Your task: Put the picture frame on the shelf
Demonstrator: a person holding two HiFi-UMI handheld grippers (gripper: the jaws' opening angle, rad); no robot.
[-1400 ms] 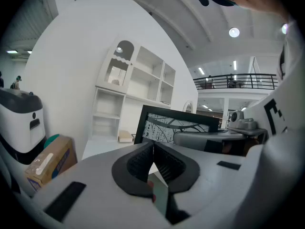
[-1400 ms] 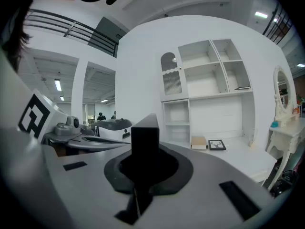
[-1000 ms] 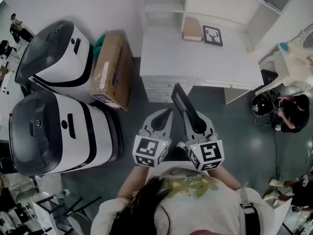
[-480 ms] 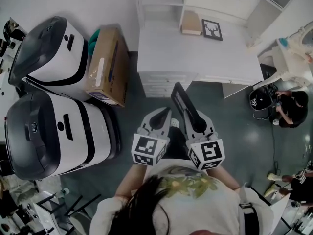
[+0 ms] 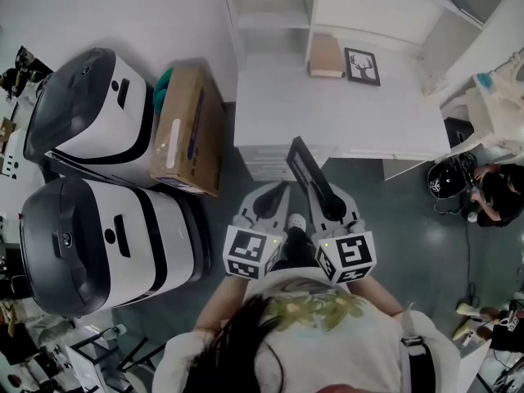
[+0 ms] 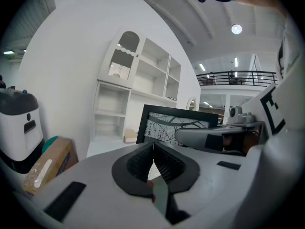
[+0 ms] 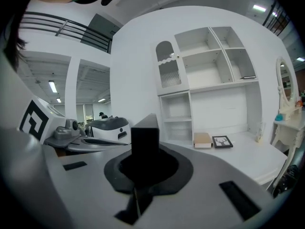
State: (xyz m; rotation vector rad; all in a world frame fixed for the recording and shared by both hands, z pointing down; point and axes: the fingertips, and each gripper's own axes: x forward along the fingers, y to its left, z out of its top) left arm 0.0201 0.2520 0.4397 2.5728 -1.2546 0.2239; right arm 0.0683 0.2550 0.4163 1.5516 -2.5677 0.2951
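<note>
My right gripper [image 5: 326, 209] is shut on a black picture frame [image 5: 304, 167], which sticks up edge-on from its jaws [image 7: 144, 136]. The left gripper view shows the face of that frame [image 6: 167, 126], with a dark patterned print. My left gripper [image 5: 277, 191] is beside it, shut with nothing between its fingers [image 6: 153, 157]. Both are held low over the dark floor, short of the white desk [image 5: 288, 105]. The white shelf unit [image 5: 270, 11] rises behind the desk, with open compartments [image 7: 209, 68].
On the desk lie a small deer picture [image 5: 362, 65] and a tan book [image 5: 326, 55]. A cardboard box [image 5: 187, 129] and two large white-and-black machines [image 5: 90, 105] [image 5: 98, 240] stand at the left. A person [image 5: 495, 191] crouches at the right by a white vanity [image 7: 288, 123].
The head view has drifted slightly against the desk. Both grippers keep their places and the frame stays in the right one.
</note>
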